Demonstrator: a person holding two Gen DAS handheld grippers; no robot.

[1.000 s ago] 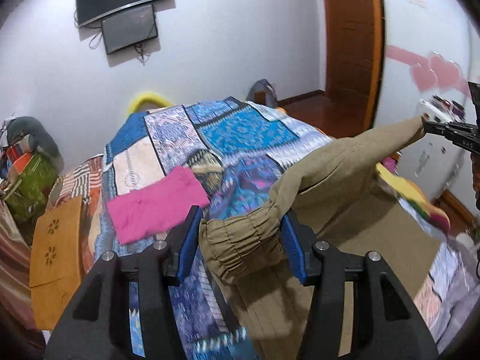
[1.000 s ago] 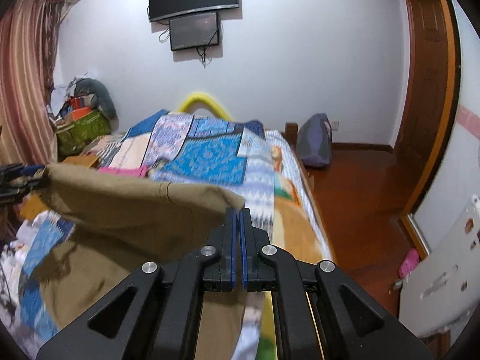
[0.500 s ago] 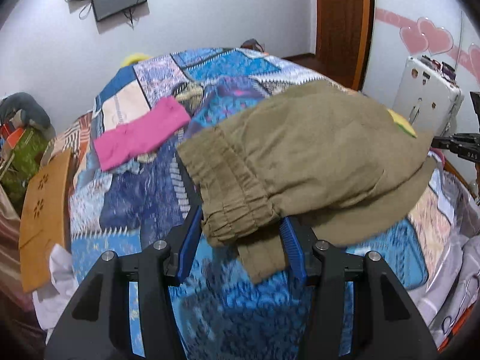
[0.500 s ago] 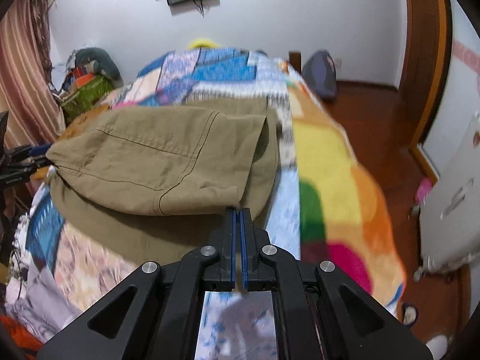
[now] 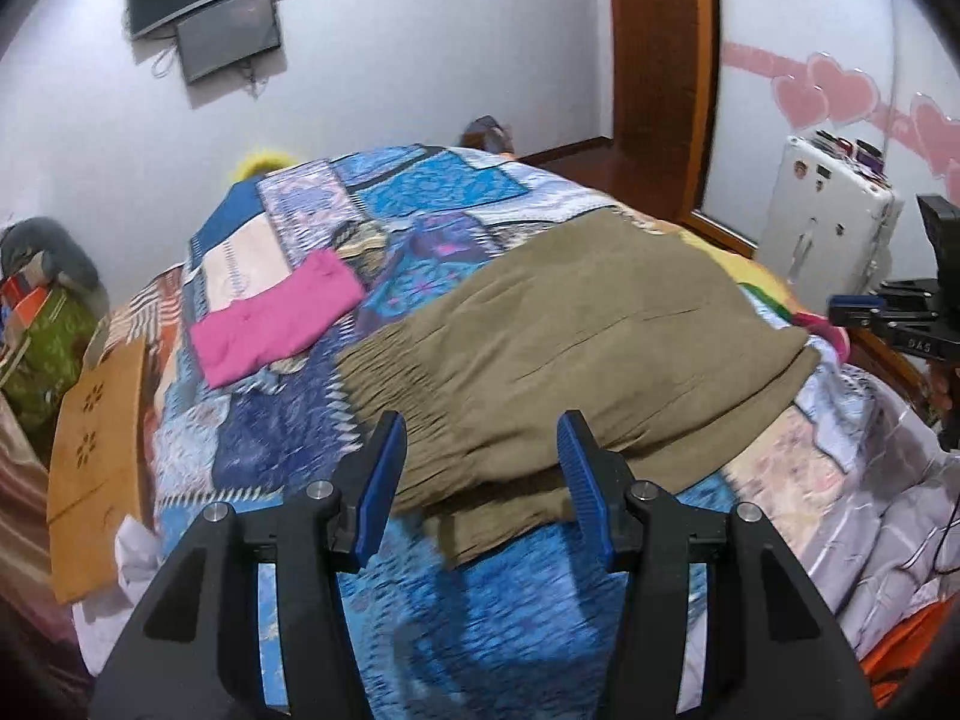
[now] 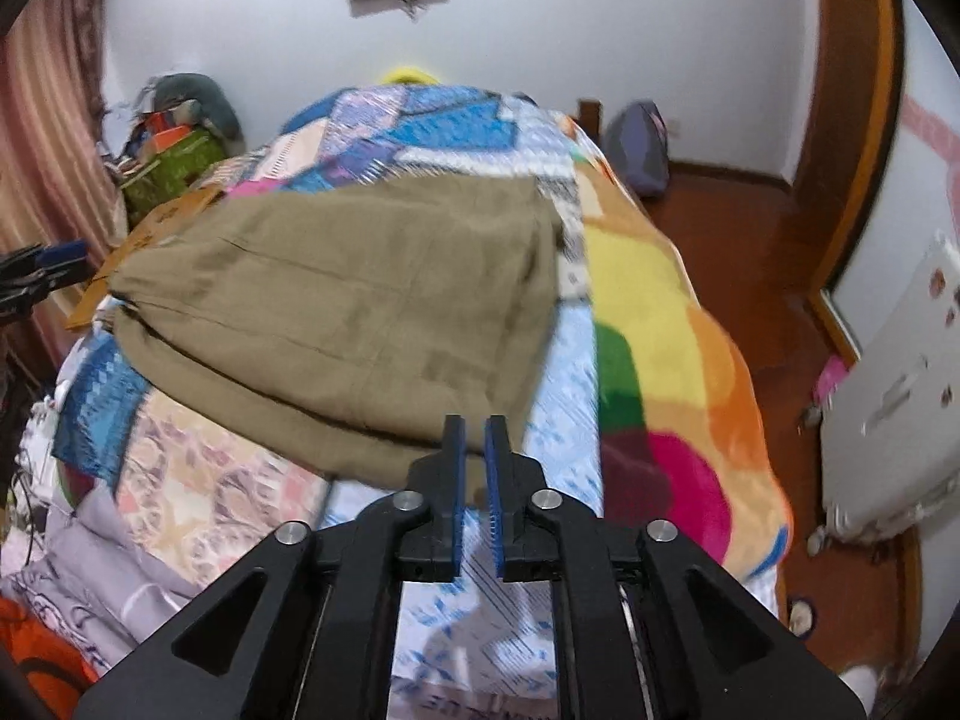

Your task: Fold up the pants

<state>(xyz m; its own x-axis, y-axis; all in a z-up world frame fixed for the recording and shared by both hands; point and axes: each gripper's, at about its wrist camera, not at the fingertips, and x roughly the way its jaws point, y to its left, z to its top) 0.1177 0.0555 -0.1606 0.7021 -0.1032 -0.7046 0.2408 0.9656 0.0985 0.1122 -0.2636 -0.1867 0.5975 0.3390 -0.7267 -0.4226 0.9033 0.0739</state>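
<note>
Khaki pants [image 5: 576,336] lie folded on bed [image 5: 420,198] | my left tongs [image 5: 480,468] open, right tongs [image 6: 473,450] slightly apart, both empty | next I flatten edges evenly.

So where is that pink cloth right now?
In the left wrist view, the pink cloth lies flat on the patchwork bedspread, left of the khaki pants.
</note>
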